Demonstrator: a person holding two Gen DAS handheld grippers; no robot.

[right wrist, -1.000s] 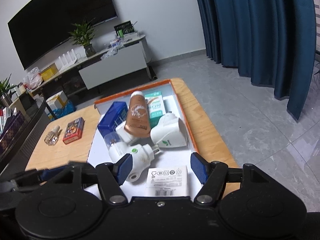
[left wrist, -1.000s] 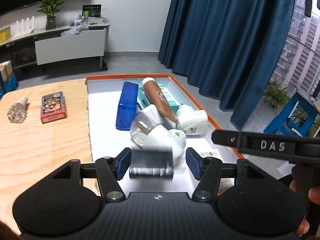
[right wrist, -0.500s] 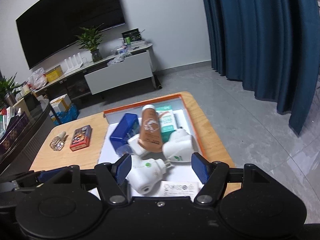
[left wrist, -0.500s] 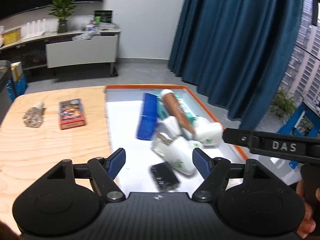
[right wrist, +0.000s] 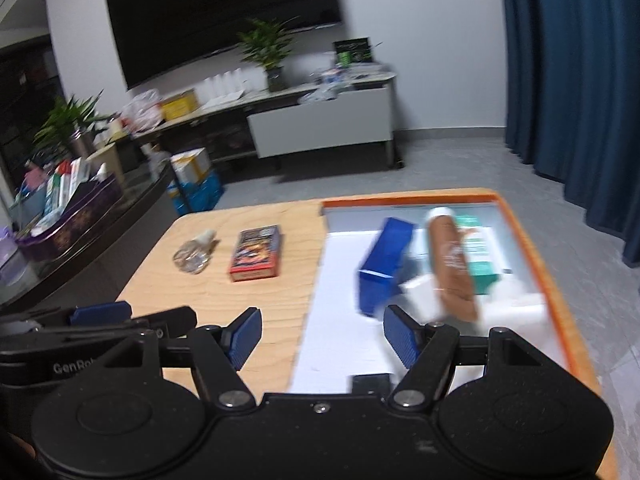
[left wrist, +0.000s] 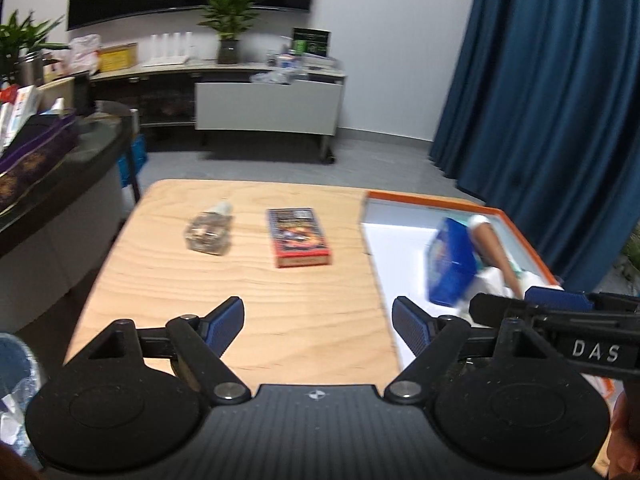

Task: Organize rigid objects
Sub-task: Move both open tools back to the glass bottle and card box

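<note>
Left wrist view is showing the wooden table [left wrist: 224, 280], with a small clear glass bottle [left wrist: 209, 230] lying farthest from the orange-rimmed tray [left wrist: 516, 224] and a red card box [left wrist: 298, 237] lying flat between that bottle and the tray. The left gripper [left wrist: 318, 320] is hovering over bare wood just short of the tray's near corner, its blue-padded jaws spread wide and gripping nothing. Inside the tray a blue box [left wrist: 452, 264] is leaning against a brown tube [left wrist: 494, 246], both blurred. The right gripper [right wrist: 322, 334] is hanging over the tray's left edge, jaws likewise wide apart and empty; beyond the tube, toward the tray's right rim, a teal box [right wrist: 480, 260] is lying flat.
</note>
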